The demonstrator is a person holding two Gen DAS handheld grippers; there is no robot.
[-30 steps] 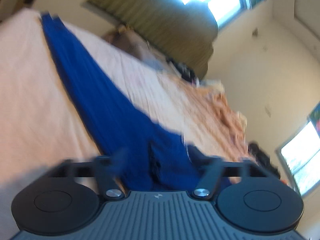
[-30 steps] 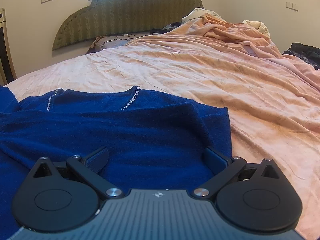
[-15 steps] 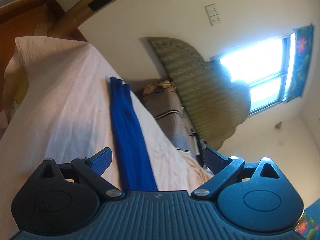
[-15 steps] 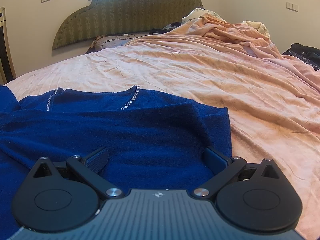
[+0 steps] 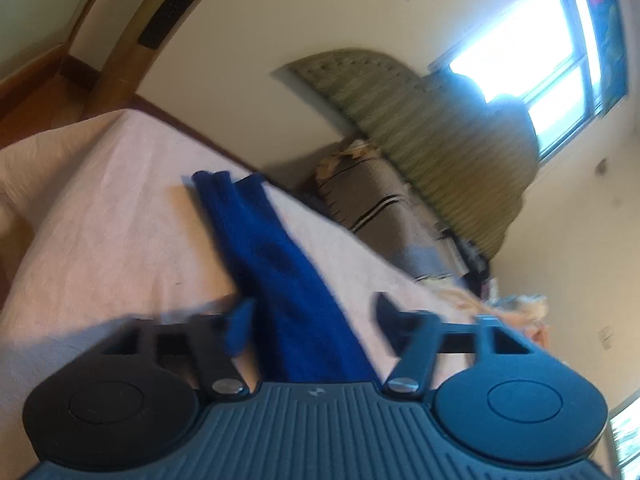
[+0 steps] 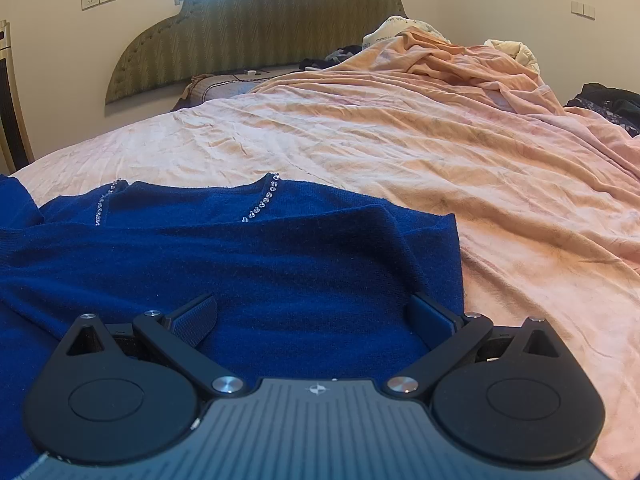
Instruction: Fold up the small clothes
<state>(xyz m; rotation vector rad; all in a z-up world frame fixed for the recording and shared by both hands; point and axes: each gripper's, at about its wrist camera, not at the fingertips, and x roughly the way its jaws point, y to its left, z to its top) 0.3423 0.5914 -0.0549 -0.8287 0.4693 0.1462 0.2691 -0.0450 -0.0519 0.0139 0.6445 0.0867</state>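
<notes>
Bed: pink sheet (image 6: 400, 152) under blue sweater (image 6: 240, 264).
Left gripper (image 5: 312, 316): jaws wide, sleeve (image 5: 272, 256) between; pinch the cuff.
Right gripper (image 6: 314, 318): jaws wide, empty; pin the body.

Daylight enters through a window (image 5: 532, 76) behind the headboard (image 5: 436, 136), overexposed to white in the left wrist view, which is tilted and motion-blurred throughout; a soft shadow lies on the bed sheet (image 5: 120, 216) near the left tool (image 5: 312, 312). The right wrist view is sharp and evenly lit. Both views show fisheye bending and dark corner vignetting.
</notes>
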